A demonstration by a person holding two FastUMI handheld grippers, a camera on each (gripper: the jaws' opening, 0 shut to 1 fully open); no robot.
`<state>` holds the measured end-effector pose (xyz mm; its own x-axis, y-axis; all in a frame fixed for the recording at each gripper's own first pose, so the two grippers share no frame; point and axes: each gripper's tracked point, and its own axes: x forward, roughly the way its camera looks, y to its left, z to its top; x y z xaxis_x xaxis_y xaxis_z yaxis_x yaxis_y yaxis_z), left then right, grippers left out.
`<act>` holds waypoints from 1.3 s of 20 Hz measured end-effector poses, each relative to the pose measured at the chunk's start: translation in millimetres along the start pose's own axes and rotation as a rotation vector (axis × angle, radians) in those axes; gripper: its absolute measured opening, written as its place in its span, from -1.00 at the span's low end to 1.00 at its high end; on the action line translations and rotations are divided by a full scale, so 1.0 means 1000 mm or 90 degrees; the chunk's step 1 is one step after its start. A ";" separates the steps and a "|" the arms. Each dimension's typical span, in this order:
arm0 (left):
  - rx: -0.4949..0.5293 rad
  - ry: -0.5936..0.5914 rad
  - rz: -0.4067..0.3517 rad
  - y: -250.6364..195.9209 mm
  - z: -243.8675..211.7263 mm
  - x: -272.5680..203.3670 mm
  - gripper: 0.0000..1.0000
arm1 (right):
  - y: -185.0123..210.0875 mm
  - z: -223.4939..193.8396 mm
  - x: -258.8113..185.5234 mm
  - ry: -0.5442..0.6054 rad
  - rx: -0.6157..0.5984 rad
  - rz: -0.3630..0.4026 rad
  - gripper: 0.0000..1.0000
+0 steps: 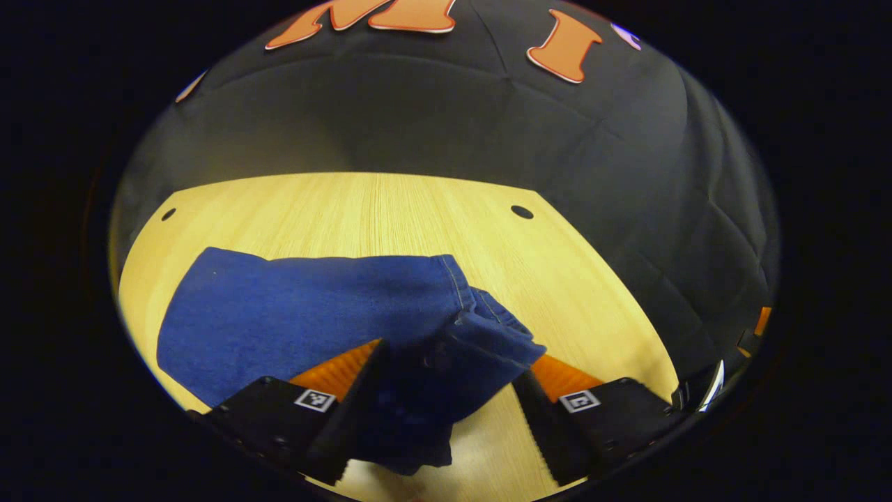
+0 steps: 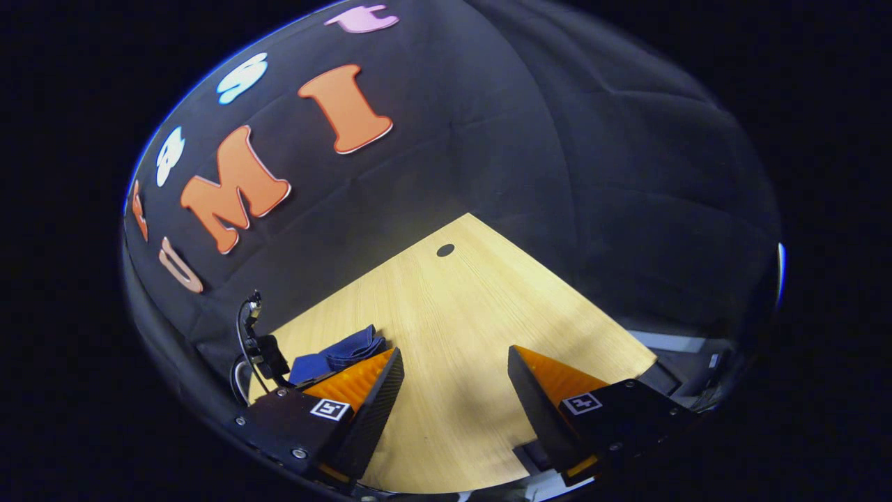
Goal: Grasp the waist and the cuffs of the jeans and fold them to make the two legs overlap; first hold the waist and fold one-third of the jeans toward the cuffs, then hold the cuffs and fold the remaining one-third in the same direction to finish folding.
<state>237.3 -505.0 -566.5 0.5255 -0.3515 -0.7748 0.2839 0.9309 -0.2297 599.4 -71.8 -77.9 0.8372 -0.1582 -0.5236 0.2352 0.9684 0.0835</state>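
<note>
Blue denim jeans lying crosswise on table, end between left tool fingers, wide; right tool wide.

A staged recording booth, not a lived-in room, is indicated by what is seen. The space is closed in by a black cloth wall, hung in creased, quilted-looking folds and wrapped around the back and sides in both the left gripper view and the right gripper view. A pale wood-grain tabletop is set against that cloth, and round dark holes are cut near its far corners, as on an office desk. Cabling and a dark fitting are seen at the table's edge in the right gripper view. Lighting is concentrated on the table, while the surroundings are left dim.
</note>
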 end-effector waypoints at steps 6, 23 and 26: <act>0.003 -0.210 0.026 0.055 0.095 -0.144 0.95 | 0.099 0.024 -0.013 -0.084 -0.122 0.096 0.91; 0.012 -0.537 0.206 0.245 0.189 -0.414 0.87 | 0.257 0.080 -0.106 -0.312 -0.209 0.185 0.90; 0.026 -0.537 0.224 0.252 0.196 -0.419 0.94 | 0.243 0.092 -0.117 -0.328 -0.198 0.177 0.90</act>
<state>246.1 -143.0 -184.3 0.9944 -0.0184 -0.1045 0.0155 0.9995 -0.0282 603.9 164.3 81.7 0.9933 0.1087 -0.0385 -0.1129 0.9847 -0.1328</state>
